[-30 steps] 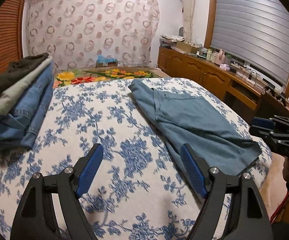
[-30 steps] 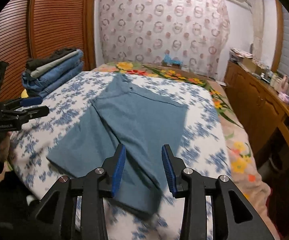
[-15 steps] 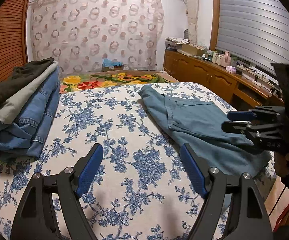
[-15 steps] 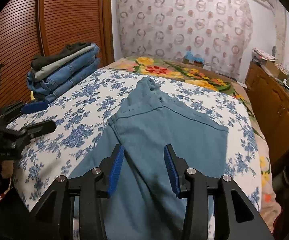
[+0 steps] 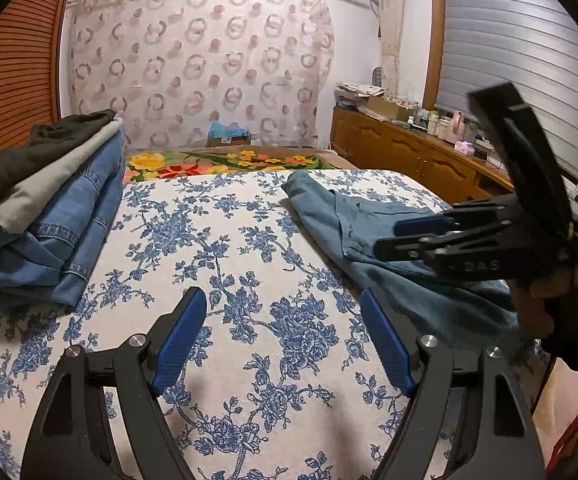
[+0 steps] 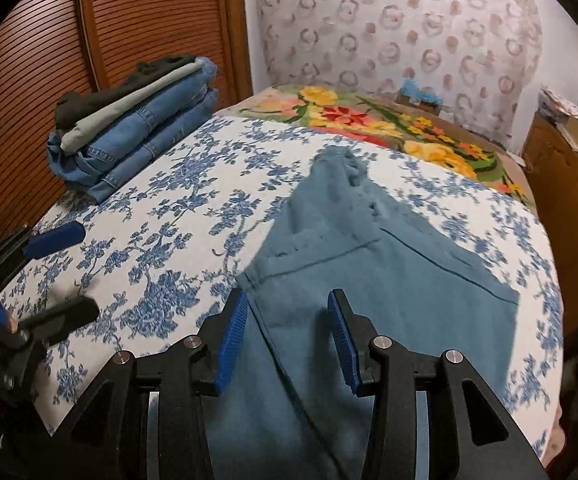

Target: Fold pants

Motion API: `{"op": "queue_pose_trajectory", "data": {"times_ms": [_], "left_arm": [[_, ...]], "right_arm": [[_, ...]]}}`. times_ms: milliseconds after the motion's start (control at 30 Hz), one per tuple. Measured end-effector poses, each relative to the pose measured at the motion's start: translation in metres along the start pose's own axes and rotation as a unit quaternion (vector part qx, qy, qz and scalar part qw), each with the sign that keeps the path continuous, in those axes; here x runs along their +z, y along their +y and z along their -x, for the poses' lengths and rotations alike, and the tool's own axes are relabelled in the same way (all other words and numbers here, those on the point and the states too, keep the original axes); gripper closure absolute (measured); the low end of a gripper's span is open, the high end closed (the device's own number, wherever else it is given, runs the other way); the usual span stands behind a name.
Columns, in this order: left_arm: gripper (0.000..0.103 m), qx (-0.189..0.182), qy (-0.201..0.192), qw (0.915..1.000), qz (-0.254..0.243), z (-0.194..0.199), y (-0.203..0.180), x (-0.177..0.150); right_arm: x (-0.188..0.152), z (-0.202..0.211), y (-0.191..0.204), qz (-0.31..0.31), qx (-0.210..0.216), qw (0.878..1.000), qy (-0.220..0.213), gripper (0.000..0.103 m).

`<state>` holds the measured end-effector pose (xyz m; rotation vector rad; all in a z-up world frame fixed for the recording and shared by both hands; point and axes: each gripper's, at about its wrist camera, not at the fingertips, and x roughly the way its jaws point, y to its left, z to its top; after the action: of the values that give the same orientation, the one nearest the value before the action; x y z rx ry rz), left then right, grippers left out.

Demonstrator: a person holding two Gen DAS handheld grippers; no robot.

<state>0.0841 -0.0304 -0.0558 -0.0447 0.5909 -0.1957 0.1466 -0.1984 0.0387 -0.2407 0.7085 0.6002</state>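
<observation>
Since the teal pants (image 6: 389, 292) lie flat on the floral bed (image 5: 229, 264), soft and limp, they should be pinched at an edge or hem; right gripper (image 6: 289, 338) hovers above them, jaws apart, and left gripper (image 5: 281, 344) gapes over bare sheet.

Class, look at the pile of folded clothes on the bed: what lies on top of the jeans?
A grey garment lies on the jeans, with a black one on top. Anything between the layers is hidden.

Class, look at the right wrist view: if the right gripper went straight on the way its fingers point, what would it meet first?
Most likely the teal pants: the open right gripper already points over them on the floral bedspread. Its height above them is unclear.
</observation>
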Motion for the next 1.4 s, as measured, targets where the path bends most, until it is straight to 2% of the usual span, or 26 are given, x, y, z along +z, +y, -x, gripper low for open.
{"op": "queue_pose_trajectory", "data": {"times_ms": [133,167,200,233,267,300,500,700,833,967,1167,1267,1400], "left_arm": [[0.023,-0.004,0.007,1.0000,0.003,-0.003,0.000,-0.002],[0.023,-0.004,0.007,1.0000,0.002,-0.003,0.000,-0.003],[0.023,-0.003,0.007,1.0000,0.001,-0.002,-0.001,-0.003],[0.023,-0.001,0.007,1.0000,-0.001,-0.002,-0.002,-0.003],[0.023,0.002,0.007,1.0000,-0.005,-0.002,-0.003,-0.003],[0.023,0.005,0.008,0.9999,-0.010,-0.003,-0.005,-0.003],[0.023,-0.019,0.019,0.9994,-0.023,-0.006,-0.020,0.002],[0.023,-0.044,0.047,0.9970,-0.043,-0.020,-0.040,0.006],[0.023,-0.044,0.062,0.9960,-0.047,-0.027,-0.045,0.002],[0.023,-0.026,0.094,0.9938,-0.053,-0.038,-0.045,-0.002],[0.023,-0.027,0.109,0.9918,-0.061,-0.042,-0.049,-0.005],[0.023,-0.028,0.116,0.9910,-0.060,-0.044,-0.049,-0.006],[0.023,-0.028,0.125,0.9903,-0.053,-0.047,-0.047,-0.007]], "right_arm": [[0.007,-0.015,0.001,0.008,0.016,1.000,0.015,0.060],[0.010,-0.020,0.001,0.010,0.017,1.000,0.019,0.063],[0.012,-0.026,0.001,0.014,0.018,0.999,0.024,0.072],[0.012,-0.030,0.001,0.016,0.020,0.999,0.030,0.075],[0.012,-0.032,0.001,0.017,0.024,0.999,0.032,0.090],[0.014,-0.033,0.000,0.017,0.029,0.999,0.033,0.098],[0.019,-0.009,-0.021,-0.010,0.028,1.000,-0.008,0.098],[0.017,-0.002,-0.058,-0.034,-0.008,0.999,-0.010,0.098],[0.012,-0.007,-0.080,-0.055,-0.030,0.998,0.001,0.098],[0.013,-0.016,-0.096,-0.070,-0.038,0.997,0.009,0.098],[0.019,-0.007,-0.109,-0.076,-0.068,0.995,0.000,0.098],[0.018,-0.003,-0.115,-0.087,-0.082,0.993,-0.007,0.086],[0.011,-0.005,-0.124,-0.108,-0.078,0.991,-0.008,0.079]]}}
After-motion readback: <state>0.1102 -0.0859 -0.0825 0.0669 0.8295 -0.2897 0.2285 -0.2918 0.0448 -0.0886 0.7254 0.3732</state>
